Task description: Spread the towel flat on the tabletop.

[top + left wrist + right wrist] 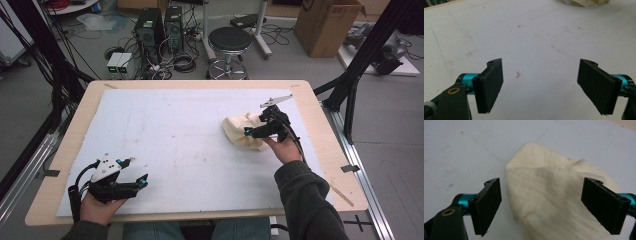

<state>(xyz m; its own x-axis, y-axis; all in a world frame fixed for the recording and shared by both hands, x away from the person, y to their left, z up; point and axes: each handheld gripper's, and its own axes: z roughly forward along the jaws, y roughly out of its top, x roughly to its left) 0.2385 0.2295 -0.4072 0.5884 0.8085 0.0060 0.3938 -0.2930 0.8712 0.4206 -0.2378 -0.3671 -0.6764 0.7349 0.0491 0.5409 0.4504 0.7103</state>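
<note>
A crumpled cream cloth lies on the white board at the right of the table. My right gripper hovers at the cloth's right side, pointing left. In the right gripper view its black jaws stand wide apart with the cloth bunched below and between them, and the pads are clear of the fabric. My left gripper rests low at the front left corner, open, with bare board between its jaws. The cloth's edge peeks in at the top of the left gripper view.
The white board covers a wooden table whose rim shows all round. Beyond the far edge stand a black stool, two computer towers with cables, and a cardboard box. Black frame struts rise at the right.
</note>
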